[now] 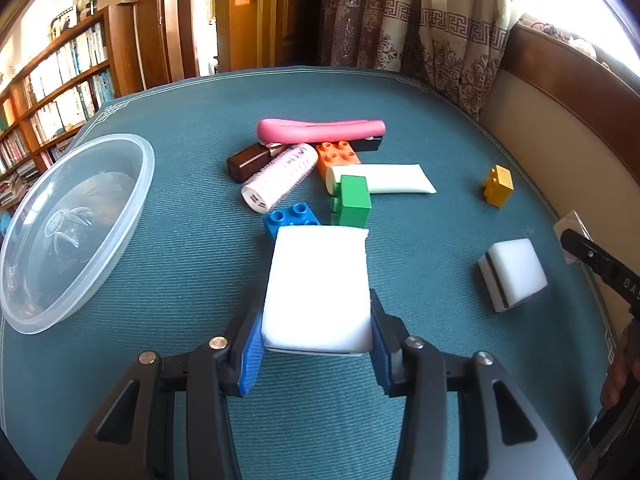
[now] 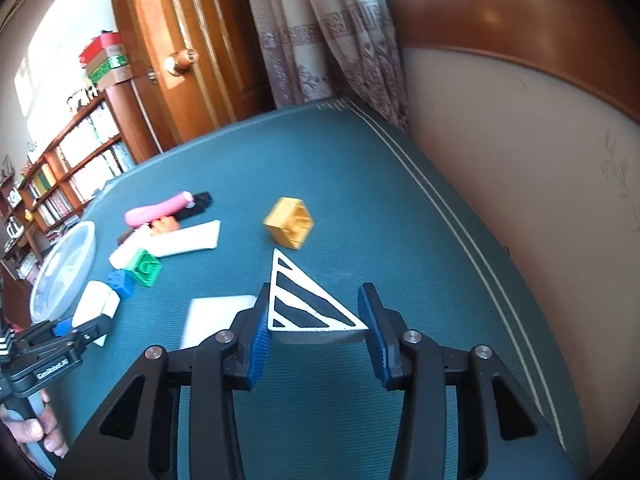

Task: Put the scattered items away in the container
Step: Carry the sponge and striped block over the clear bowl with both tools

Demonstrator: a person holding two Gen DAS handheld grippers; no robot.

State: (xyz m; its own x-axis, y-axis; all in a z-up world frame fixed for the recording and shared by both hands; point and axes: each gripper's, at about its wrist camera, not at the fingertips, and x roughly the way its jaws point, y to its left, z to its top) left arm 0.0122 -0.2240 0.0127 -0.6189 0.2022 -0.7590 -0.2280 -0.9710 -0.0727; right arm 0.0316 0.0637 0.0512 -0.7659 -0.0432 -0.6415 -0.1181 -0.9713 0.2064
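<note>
My left gripper (image 1: 316, 320) is shut on a white sponge block (image 1: 318, 280), held low over the teal table, just in front of a blue brick (image 1: 290, 216). The clear plastic bowl (image 1: 132, 160) stands empty at the left. My right gripper (image 2: 316, 312) is shut on a white triangular piece with black stripes (image 2: 304, 304). A second white sponge (image 2: 216, 316) lies just left of it. A yellow brick (image 2: 290, 226) sits further ahead. The scattered pile holds a green brick (image 1: 352, 200), white tube (image 1: 392, 178), orange brick (image 1: 336, 156), hair roller (image 1: 280, 178), brown item (image 1: 248, 162) and pink item (image 1: 320, 130).
A padded headboard (image 2: 520, 160) runs along the table's right edge, with curtains (image 1: 420, 20) behind. A wooden door (image 1: 248, 16) and a bookshelf (image 1: 60, 80) stand beyond the far left. A person's hand (image 2: 36, 432) holds the left gripper's handle.
</note>
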